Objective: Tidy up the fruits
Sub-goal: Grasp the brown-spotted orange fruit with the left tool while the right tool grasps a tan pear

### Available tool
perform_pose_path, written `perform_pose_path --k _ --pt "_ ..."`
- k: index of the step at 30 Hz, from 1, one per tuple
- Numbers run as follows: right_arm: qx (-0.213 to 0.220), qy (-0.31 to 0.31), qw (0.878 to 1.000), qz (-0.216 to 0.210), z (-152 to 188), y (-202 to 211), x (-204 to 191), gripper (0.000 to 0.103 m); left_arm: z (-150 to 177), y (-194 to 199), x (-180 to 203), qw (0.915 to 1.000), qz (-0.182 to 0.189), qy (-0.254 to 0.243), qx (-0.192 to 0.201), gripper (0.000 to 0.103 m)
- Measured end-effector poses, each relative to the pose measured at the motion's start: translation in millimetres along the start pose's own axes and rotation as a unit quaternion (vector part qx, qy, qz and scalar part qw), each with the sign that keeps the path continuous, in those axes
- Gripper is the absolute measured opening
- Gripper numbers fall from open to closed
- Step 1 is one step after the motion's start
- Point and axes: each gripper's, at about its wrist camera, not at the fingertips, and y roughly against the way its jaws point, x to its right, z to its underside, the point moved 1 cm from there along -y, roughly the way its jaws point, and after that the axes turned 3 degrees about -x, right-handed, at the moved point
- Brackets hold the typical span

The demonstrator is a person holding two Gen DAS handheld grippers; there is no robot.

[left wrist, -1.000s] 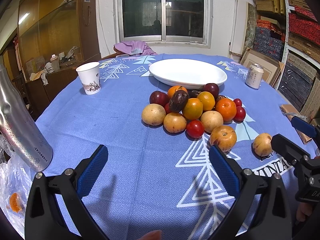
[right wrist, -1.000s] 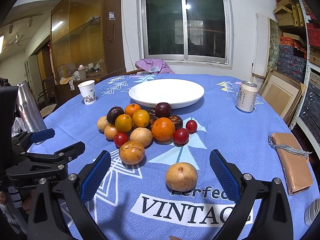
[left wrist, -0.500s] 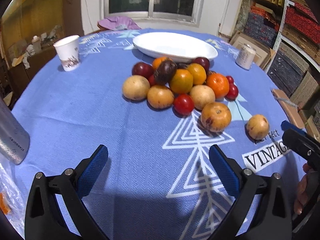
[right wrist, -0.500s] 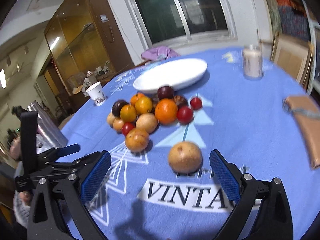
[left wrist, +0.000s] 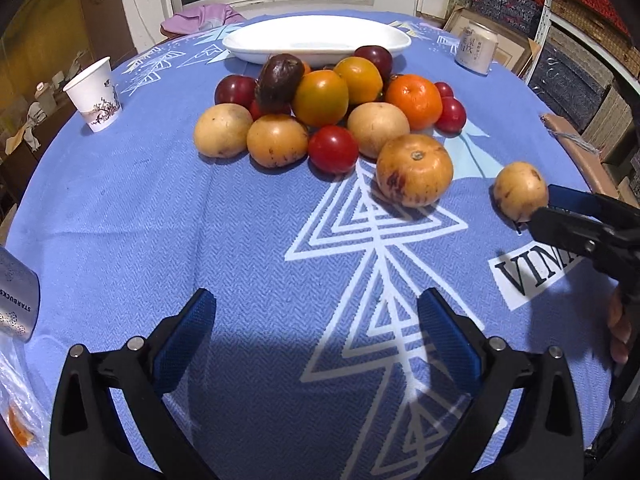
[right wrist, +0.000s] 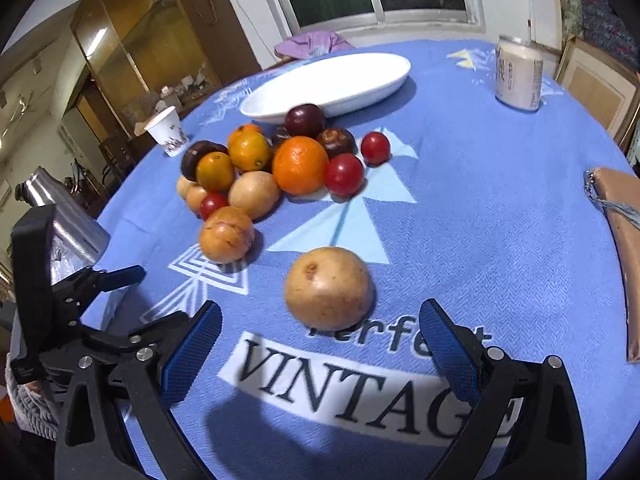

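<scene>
A heap of fruit (left wrist: 328, 108) lies mid-table on the blue cloth: tan round fruits, oranges, red tomatoes, dark plums. Behind it stands an empty white oval dish (left wrist: 316, 38), also the white dish (right wrist: 326, 80) in the right wrist view. One tan fruit (right wrist: 328, 288) sits apart, just ahead of my open right gripper (right wrist: 320, 344), roughly centred between its blue pads. In the left wrist view that lone fruit (left wrist: 520, 190) touches or nearly touches the right gripper's tip. A blotched orange-tan fruit (left wrist: 414, 170) lies ahead of my open left gripper (left wrist: 316, 332), which holds nothing.
A paper cup (left wrist: 94, 94) stands far left and a drink can (left wrist: 476, 50) far right. A steel tumbler (left wrist: 16, 304) is at the left edge above a plastic bag. A brown pouch (right wrist: 624, 240) lies at the right table edge. Shelves and boxes line the right wall.
Both grippers have moved forward and dipped toward the table. The heap looks nearer to the left gripper, and the lone tan fruit now sits close in front of the right gripper's pads.
</scene>
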Motion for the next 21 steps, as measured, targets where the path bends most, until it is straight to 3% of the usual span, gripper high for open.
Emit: perform_pose_path --k 6,10,13,14,17,19,21 --pt "-0.009 0.059 0.998 0.029 -8.1 -7.6 -9.4 0.089 -9.5 0.5 6.4 0.9998 0.012 -0.015 0.001 0.099" --pt "-0.018 0.105 0.993 0.052 -8.2 -13.1 -16.2 0.085 -31.0 -2.2 29.7 0.9968 -0.018 -0.070 0.035 0.099" --pt "-0.020 0.119 0.991 0.048 -8.1 -14.6 -15.3 0.089 -45.5 -9.0 42.8 0.9910 -0.049 -0.108 0.062 0.099" --pt "-0.024 0.124 0.991 0.038 -8.2 -15.9 -16.0 0.098 -48.9 -10.8 45.1 0.9898 -0.051 -0.114 0.068 0.099" --pt "-0.031 0.163 0.985 0.054 -5.8 -22.1 -24.8 0.100 -56.0 -12.6 48.2 0.9895 -0.021 -0.122 0.074 0.095" --pt "-0.031 0.159 0.986 0.049 -6.7 -20.5 -23.0 0.100 -58.0 -15.1 51.3 0.9889 -0.009 -0.130 0.071 0.081" --pt "-0.026 0.156 0.986 0.045 -7.4 -18.3 -21.1 0.100 -60.2 -14.0 53.6 0.9874 -0.011 -0.137 0.079 0.080"
